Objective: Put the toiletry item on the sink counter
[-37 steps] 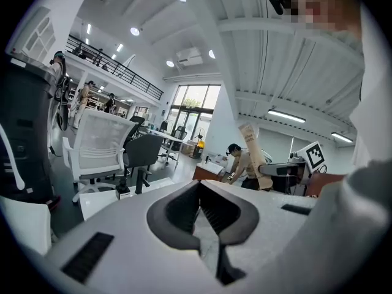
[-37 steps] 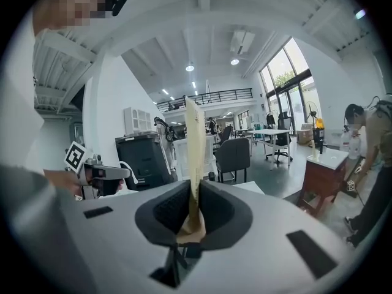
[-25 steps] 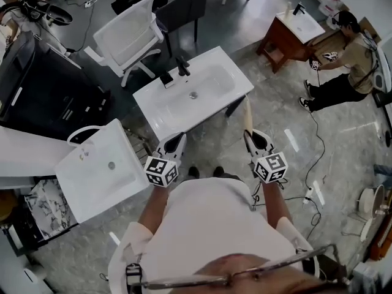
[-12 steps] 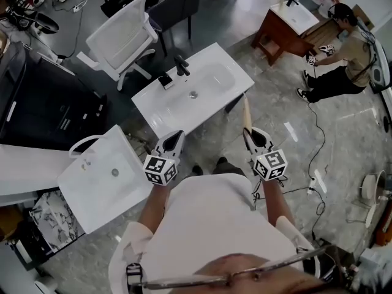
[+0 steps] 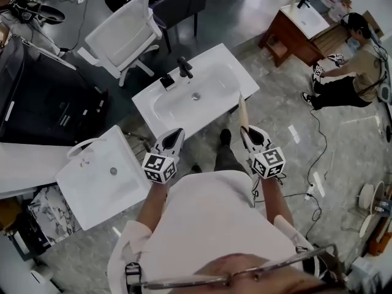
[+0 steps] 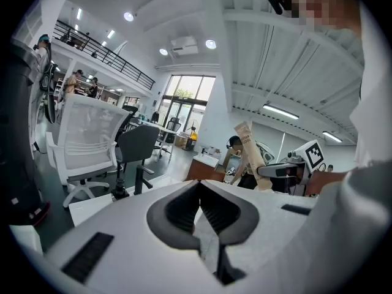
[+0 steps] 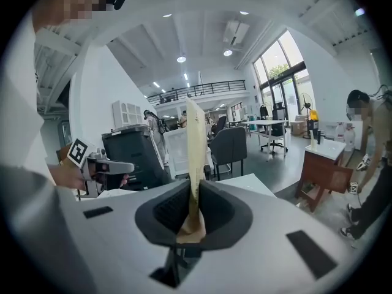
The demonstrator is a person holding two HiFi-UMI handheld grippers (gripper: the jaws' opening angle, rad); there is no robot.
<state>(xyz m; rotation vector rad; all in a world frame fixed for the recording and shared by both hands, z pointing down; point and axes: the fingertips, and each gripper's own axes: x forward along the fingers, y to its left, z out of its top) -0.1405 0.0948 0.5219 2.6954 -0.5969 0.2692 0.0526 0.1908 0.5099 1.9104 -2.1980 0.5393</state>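
1. A shoe (image 5: 224, 137) has stepped forward since a second ago. The person has closed in on the sink desk (image 5: 147, 106), and the grip looks unchanged.
2. The right gripper (image 5: 248, 133) pinches the toiletry item (image 5: 242, 110), a tall pale tube, by its lower end. It stands upright in the air, with its top level with the front right edge of the desk in the head view, not yet over it.
3. The left gripper (image 5: 173, 135) hangs beside it with its jaws pressed together on nothing.
4. I judge that the carry is nearly done; the reach and set-down remain.
5. The basin fills most of the desk. A faucet (image 5: 184, 67) and a small dark item (image 5: 166, 81) sit on its back rim, leaving flat strips along the edges.
6. A second white sink (image 5: 104, 170) stands to the left, chairs (image 5: 119, 35) behind and another person (image 5: 349, 72) well apart. Nothing blocks the way.
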